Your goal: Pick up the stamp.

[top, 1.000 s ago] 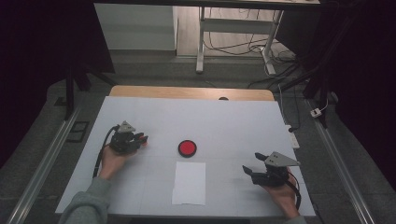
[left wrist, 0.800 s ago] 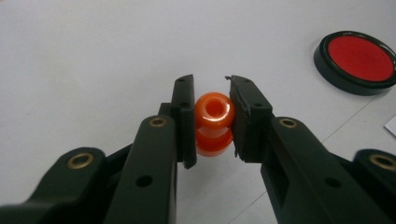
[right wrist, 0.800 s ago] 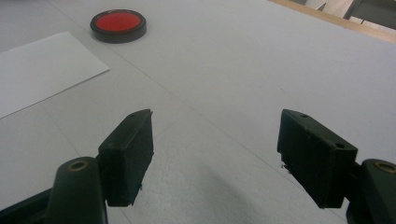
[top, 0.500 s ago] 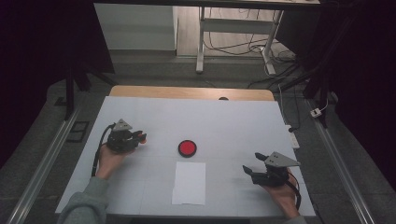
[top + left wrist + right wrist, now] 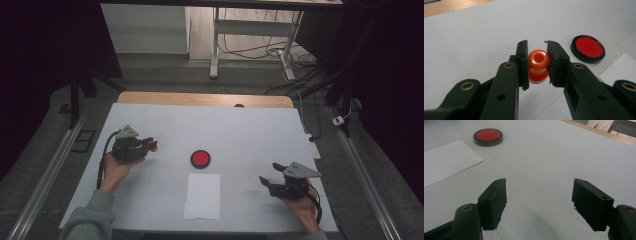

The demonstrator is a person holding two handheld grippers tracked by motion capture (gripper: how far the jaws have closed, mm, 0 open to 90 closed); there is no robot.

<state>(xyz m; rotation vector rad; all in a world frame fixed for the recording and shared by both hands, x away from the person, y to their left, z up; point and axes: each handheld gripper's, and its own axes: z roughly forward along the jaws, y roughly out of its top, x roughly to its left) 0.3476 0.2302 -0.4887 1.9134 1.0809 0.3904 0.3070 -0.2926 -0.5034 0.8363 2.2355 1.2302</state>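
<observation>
Left claw [image 5: 537, 63]: clamped on orange stamp [image 5: 538, 65]; red ink pad [image 5: 588, 48] lies ahead-right, nearer it. Right claw [image 5: 539, 202]: spread, empty.

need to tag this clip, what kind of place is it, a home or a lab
Most likely a lab or recording workspace, not a home. A table under a plain white sheet stands in a dark room, with metal rails along its sides and loose cables on the floor beyond a bare metal frame.
</observation>
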